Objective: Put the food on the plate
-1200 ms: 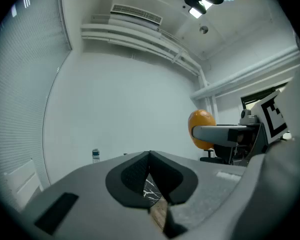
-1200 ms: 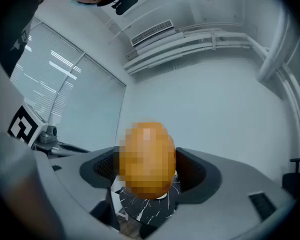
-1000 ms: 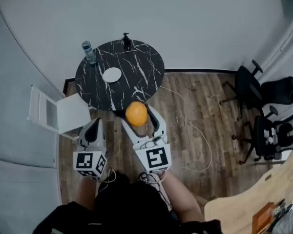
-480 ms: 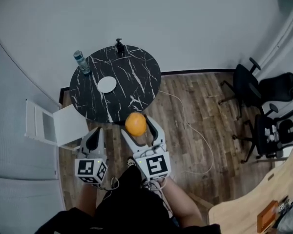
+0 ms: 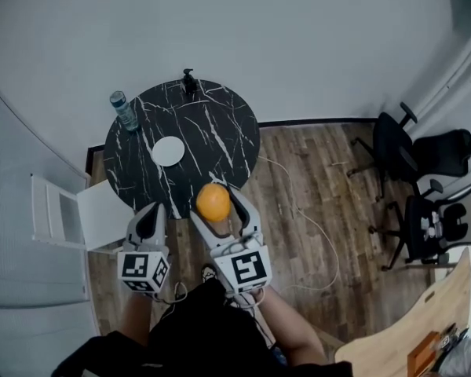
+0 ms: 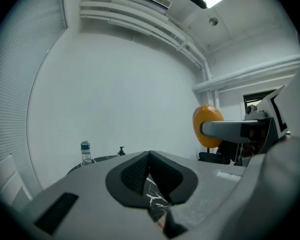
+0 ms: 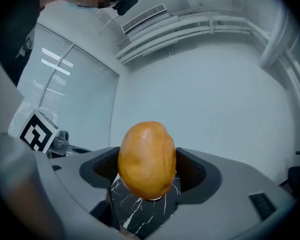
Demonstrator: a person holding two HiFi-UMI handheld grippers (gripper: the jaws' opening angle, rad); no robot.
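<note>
Right gripper view, right gripper [image 7: 149, 181] jaws clamp food [image 7: 147, 159], long axis seemingly upright, left gripper [image 6: 150, 176] jaws together

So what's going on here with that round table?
A person stands by a round black table, a gripper in each hand. The right gripper is clamped on a piece of orange food, held by the table's near edge. The left gripper is shut and empty. The white plate is bare.

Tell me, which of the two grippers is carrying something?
The right gripper, shut on the orange food; the left gripper is shut and empty.
</note>
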